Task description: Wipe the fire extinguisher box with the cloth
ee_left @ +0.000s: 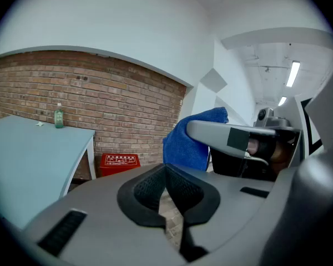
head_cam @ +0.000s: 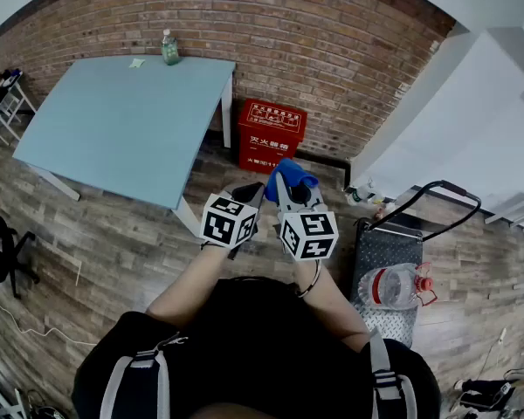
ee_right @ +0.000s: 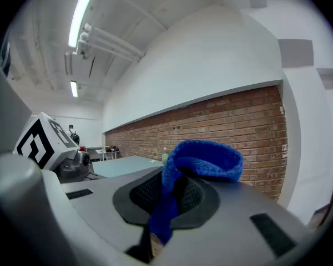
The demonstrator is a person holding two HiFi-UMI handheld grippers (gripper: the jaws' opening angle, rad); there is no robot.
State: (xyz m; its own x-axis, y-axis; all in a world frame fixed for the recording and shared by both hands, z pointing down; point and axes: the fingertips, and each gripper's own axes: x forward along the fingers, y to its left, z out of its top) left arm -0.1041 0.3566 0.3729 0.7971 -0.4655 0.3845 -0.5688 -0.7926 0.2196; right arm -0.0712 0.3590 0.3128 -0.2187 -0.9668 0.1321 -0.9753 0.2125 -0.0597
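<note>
The right gripper (ee_right: 165,206) has its jaws closed on a blue knitted cloth (ee_right: 205,158), which folds over above them. The left gripper (ee_left: 169,201), just beside it, has its jaws together with nothing between them. The red rectangular fire extinguisher box (head_cam: 271,133) stands on the floor ahead of both grippers, well apart from them. Its white Chinese writing is too small to read.
</note>
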